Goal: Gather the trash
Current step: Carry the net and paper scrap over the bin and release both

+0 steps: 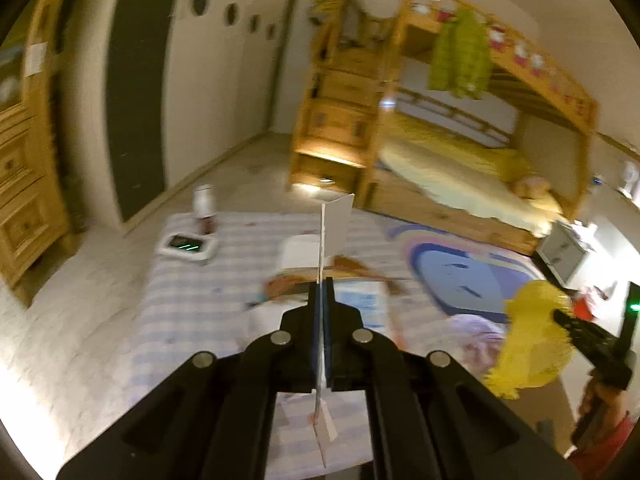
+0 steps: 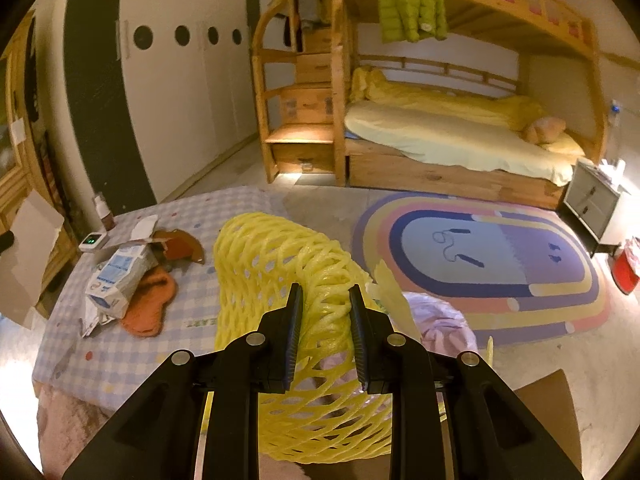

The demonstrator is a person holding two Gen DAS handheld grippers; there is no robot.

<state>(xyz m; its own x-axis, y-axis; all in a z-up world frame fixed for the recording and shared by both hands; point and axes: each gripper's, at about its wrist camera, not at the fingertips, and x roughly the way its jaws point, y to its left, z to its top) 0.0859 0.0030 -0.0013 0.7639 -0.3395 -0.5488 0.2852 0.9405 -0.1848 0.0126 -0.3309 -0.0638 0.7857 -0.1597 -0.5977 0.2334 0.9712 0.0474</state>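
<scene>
My left gripper (image 1: pixel 320 286) is shut on a thin white cardboard piece (image 1: pixel 336 222) that stands upright above the checkered bed cover (image 1: pixel 192 304). The same cardboard shows at the left edge of the right wrist view (image 2: pixel 28 256). My right gripper (image 2: pixel 325 294) is shut on a yellow foam net sleeve (image 2: pixel 280 256), held above the bed; it also shows in the left wrist view (image 1: pixel 528 336). On the bed lie a crumpled blue-and-white carton (image 2: pixel 116 276), brown wrapper scraps (image 2: pixel 180 244) and an orange cloth (image 2: pixel 150 306).
A white device with green lights (image 2: pixel 92 241) and a small bottle (image 2: pixel 103 210) sit at the bed's far corner. A pink cloth (image 2: pixel 440 320) lies on the near edge. A rainbow rug (image 2: pixel 492 264), a bunk bed (image 2: pixel 460 136), a grey cabinet (image 2: pixel 592 200) and a red bin (image 2: pixel 626 268) stand beyond.
</scene>
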